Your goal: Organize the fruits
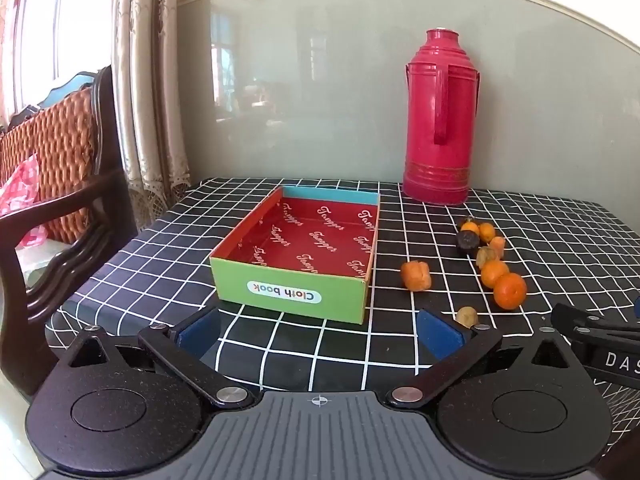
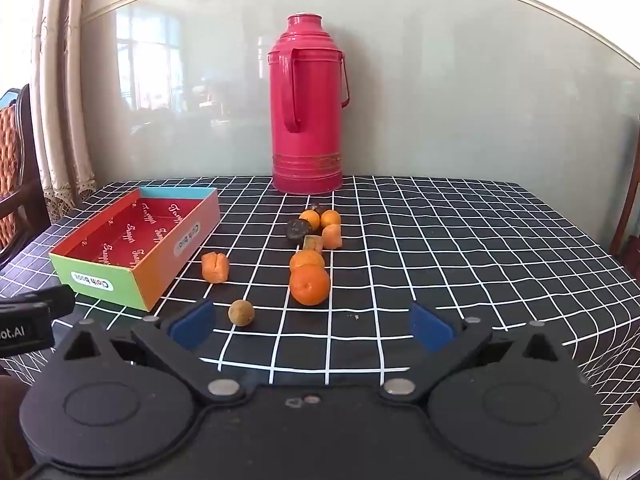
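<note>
1. My right gripper [image 2: 312, 326] has its jaws spread wide and holds nothing; the blue pads [image 2: 191, 325] hang just above the checked cloth [image 2: 460, 248].
2. My left gripper [image 1: 319, 330] is just as wide open and empty, and it points at the short green end of the box [image 1: 294, 248].
3. The fruit lies loose on the cloth, none of it in the box. The big orange [image 2: 309, 285] sits straight ahead of my right fingers, almost on the midline between them, with a second orange [image 2: 307, 260] touching it from behind.
4. A small brown round fruit [image 2: 241, 312] lies nearest, just ahead of my right gripper's left pad.
5. A lumpy orange piece [image 2: 215, 267] sits ahead and to the left, between the line of fruit and the box.
6. Seen from my left fingers, all the fruit lies off to the right, so I judge the right hand nearer for the first pick.
7. The box's long side runs away from my left fingers; from my right fingers it lies ahead-left, well apart.
8. The red flask [image 2: 307, 108] stands far beyond the fruit, out of the way.
</note>
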### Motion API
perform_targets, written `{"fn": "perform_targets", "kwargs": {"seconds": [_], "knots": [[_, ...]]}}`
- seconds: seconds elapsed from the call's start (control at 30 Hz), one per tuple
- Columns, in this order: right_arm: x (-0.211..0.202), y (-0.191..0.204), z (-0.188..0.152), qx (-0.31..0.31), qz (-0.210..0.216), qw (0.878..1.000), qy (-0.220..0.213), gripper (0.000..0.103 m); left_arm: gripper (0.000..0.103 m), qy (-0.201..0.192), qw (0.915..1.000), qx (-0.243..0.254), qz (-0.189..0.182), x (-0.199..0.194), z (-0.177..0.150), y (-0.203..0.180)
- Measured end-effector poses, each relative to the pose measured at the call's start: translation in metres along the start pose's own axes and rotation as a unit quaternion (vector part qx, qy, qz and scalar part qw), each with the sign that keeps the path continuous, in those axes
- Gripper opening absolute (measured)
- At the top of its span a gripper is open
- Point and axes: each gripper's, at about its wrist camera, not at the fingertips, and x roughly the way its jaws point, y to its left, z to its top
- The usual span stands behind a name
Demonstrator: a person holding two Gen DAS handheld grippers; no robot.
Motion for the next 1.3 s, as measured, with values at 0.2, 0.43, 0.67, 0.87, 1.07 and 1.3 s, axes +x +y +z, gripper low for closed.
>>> {"fn": "perform_targets", "kwargs": {"seconds": [0.2,0.43,0.67,0.87,1.07,1.3], "knots": [[0.0011,-0.0007,0.0009,0.0,0.001,1.0,0.0,0.097,0.103,-0.001,1.0,0.0,0.001,-0.0009,-0.001,-0.0013],[0.002,0.0003,0.0004,-0.001,0.003,1.0,0.0,0.097,0.103,0.0,1.0,0.001,0.002,0.0009,-0.002,-0.0044],[0.0027,0.0003,-0.0015,-0.001,0.002,1.0,0.002,0.097,0.103,0.0,1.0,0.002,0.002,0.0015,-0.0027,-0.0048],[0.0031,0.0001,-0.0023,-0.001,0.002,1.0,0.002,0.097,0.103,-0.001,1.0,0.003,0.002,0.001,-0.0031,-0.0041],[0.0032,0.0,-0.003,0.0,0.001,1.0,0.003,0.097,0.103,-0.002,1.0,0.005,0.002,0.0015,-0.004,-0.0042],[0.003,0.0,-0.0031,0.0,0.001,1.0,0.005,0.097,0.103,-0.002,1.0,0.004,0.002,0.0017,-0.0035,-0.0041]]}}
